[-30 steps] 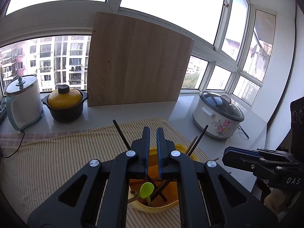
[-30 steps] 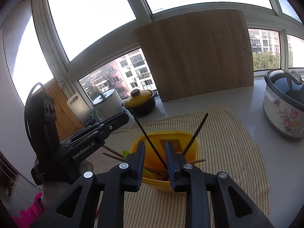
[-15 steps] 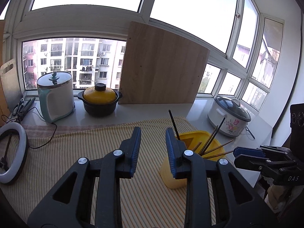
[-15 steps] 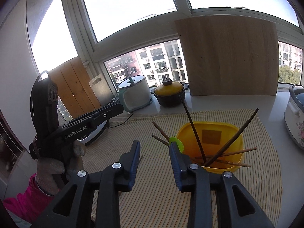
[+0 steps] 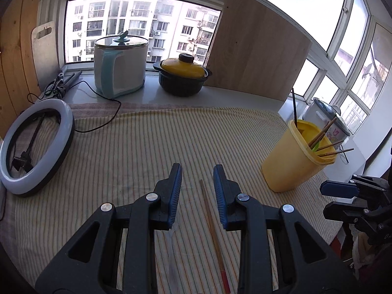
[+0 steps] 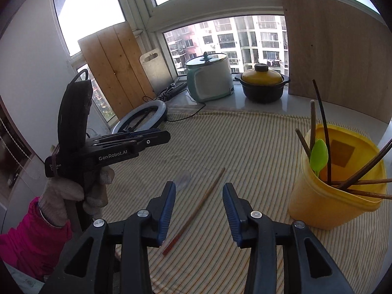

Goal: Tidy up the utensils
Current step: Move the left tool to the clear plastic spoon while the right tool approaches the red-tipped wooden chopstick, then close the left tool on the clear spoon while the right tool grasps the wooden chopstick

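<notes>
Left wrist view: left gripper (image 5: 197, 183) jaws stood apart, empty, straddling loose chopstick (image 5: 213, 227) on cloth (image 5: 137, 142), likely for pickup; right gripper (image 6: 199, 202) jaws were opening, empty; yellow cup (image 5: 291, 161) near cloth's right edge held gathered utensils.

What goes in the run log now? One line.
left gripper: open | right gripper: opening, empty | chopstick: on cloth | yellow cup: upright

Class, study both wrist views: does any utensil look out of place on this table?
Yes. One wooden chopstick and a clear plastic spoon lie loose on the striped cloth, while the other chopsticks and a green spoon stand in the yellow container. Neither gripper holds anything.
</notes>
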The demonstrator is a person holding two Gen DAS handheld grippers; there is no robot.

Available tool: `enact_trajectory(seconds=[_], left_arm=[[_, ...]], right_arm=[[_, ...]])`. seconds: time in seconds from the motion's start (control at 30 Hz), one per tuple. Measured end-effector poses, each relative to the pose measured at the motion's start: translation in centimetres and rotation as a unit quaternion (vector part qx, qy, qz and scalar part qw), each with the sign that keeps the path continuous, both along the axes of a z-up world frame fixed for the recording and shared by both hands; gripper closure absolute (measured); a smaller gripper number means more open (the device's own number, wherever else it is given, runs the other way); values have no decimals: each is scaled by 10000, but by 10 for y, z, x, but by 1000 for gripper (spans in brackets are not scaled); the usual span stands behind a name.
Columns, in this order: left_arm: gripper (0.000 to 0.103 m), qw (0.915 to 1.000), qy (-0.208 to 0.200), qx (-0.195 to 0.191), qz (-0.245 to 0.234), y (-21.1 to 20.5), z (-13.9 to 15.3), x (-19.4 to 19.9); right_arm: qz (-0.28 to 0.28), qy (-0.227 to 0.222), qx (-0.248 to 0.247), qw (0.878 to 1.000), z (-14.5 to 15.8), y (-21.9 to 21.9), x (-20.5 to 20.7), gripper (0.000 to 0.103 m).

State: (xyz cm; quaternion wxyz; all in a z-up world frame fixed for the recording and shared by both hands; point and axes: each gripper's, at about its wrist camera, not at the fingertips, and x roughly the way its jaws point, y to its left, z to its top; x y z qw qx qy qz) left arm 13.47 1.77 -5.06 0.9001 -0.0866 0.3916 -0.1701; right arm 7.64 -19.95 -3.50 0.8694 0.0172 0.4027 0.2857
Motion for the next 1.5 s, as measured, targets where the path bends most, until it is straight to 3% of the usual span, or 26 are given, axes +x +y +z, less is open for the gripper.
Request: enact_trajectory(seconds=[0.17,0.43,0.8,1.1,1.3,1.43,1.5], left_arm=[[77,9986,514,68,-40,10,-37,-4],[77,9925,1098,397,-360,4,-77,-19],[77,9830,1563,736,-625,-3,-105,-16],[90,9769,1720,1016,-761,-7,-110,-2],[95,9723,1726,1272,-929,-11,-110,2],[97,9710,1708,1364,-965,-13,-110,3],[97,9699,1698,1429,-998,-14,-110,2]], right_arm=[[32,230,-311,9992,-28,22,11,56],[50,1079,-290,9937,-73,39,39,56],[-109,2098,-196,9775,-116,53,77,71],[-173,2399,-487,9694,-137,71,91,79],[-72,2227,-824,9714,-135,83,91,80],[0,2110,-1071,9716,-134,85,92,93],[33,2098,-1089,9717,-134,85,93,94]])
